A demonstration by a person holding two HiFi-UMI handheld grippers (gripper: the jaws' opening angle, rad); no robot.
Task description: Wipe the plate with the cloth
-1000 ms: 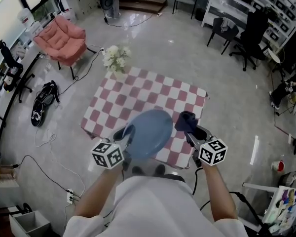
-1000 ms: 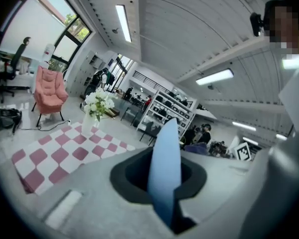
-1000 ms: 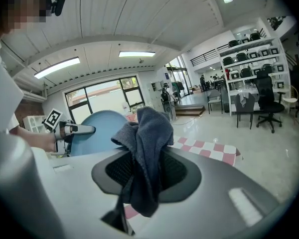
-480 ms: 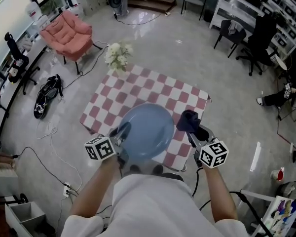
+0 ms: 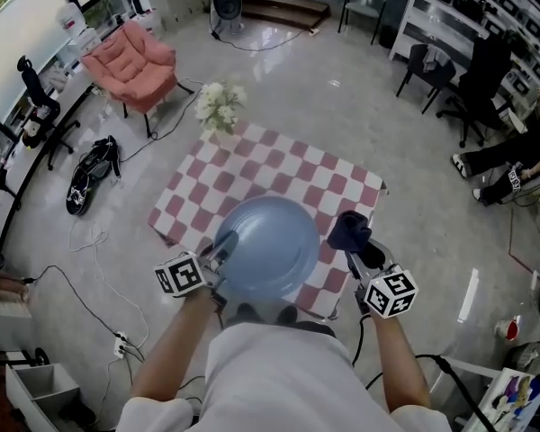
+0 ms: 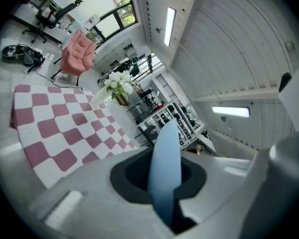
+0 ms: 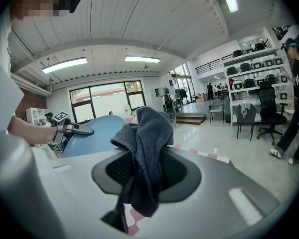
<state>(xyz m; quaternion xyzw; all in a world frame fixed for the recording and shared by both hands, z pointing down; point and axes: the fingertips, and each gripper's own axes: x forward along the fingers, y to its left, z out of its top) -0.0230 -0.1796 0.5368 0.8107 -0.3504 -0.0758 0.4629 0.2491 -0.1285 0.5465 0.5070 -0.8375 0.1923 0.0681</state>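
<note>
A round blue plate (image 5: 268,245) is held up above the near edge of the checkered table, tilted toward me. My left gripper (image 5: 218,253) is shut on the plate's left rim; in the left gripper view the plate (image 6: 164,173) stands edge-on between the jaws. My right gripper (image 5: 355,244) is shut on a dark blue cloth (image 5: 348,228), which hangs just right of the plate without touching it. In the right gripper view the cloth (image 7: 144,158) bunches up between the jaws, with the plate (image 7: 92,133) and the left gripper (image 7: 72,129) at the left.
A red-and-white checkered table (image 5: 279,174) stands below the plate, with a vase of white flowers (image 5: 218,106) at its far corner. A pink armchair (image 5: 130,61), a black bag (image 5: 90,174) and floor cables lie to the left. Office chairs and shelves stand at the far right.
The plate has been lifted and tilted so that more of its face turns toward me. The right gripper with the cloth has shifted slightly right and nearer.
</note>
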